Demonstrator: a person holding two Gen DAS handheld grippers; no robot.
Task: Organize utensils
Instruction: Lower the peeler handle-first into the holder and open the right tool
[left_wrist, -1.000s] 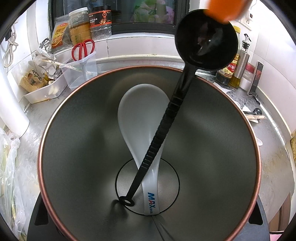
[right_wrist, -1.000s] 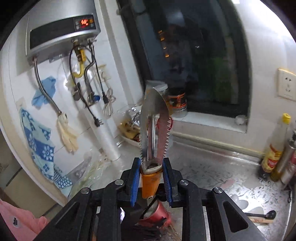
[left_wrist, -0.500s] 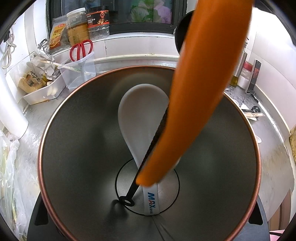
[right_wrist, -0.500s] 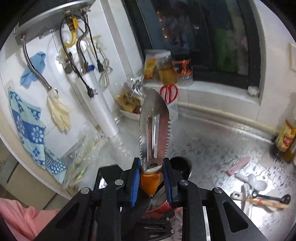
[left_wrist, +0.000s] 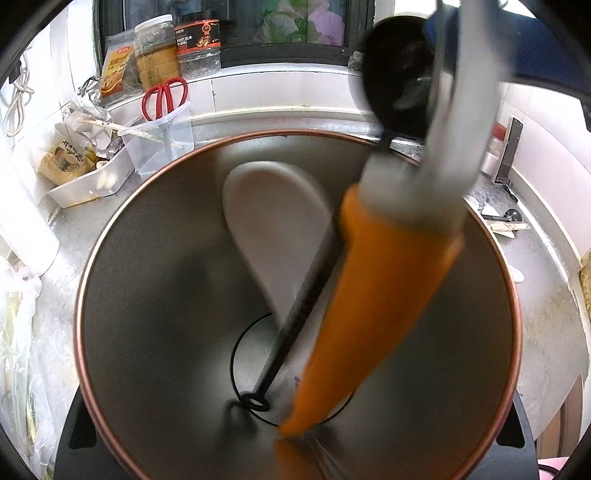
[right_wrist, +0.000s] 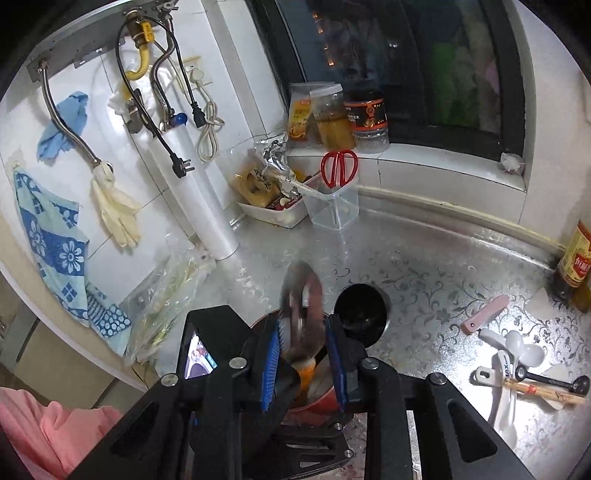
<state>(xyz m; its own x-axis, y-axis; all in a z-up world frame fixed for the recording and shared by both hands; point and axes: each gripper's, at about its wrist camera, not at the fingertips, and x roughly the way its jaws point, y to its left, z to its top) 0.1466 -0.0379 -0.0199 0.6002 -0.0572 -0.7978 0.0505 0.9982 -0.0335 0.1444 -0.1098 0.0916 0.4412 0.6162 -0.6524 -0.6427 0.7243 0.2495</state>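
Observation:
A metal cup with a copper rim (left_wrist: 110, 280) fills the left wrist view, held in my left gripper, whose fingers are hidden behind it. Inside stand a white rice spoon (left_wrist: 273, 218), a black ladle (left_wrist: 395, 92) and an orange-handled serrated tool (left_wrist: 373, 317), blurred, its handle tip at the cup bottom. In the right wrist view my right gripper (right_wrist: 304, 363) is open; the tool's blurred blade (right_wrist: 301, 314) stands loose between its blue pads (right_wrist: 271, 363), above the red cup (right_wrist: 321, 400).
Loose utensils lie on the steel counter at right: white spoons (right_wrist: 517, 347), chopsticks (right_wrist: 543, 391), a pink-handled piece (right_wrist: 485, 314). A clear container with red scissors (right_wrist: 338, 168) stands at the back. Sauce bottles (right_wrist: 576, 258) stand at far right.
My right gripper has opened and let go of the orange-handled tool. The tool has dropped handle-first deeper into the cup, beside the ladle and white spoon.

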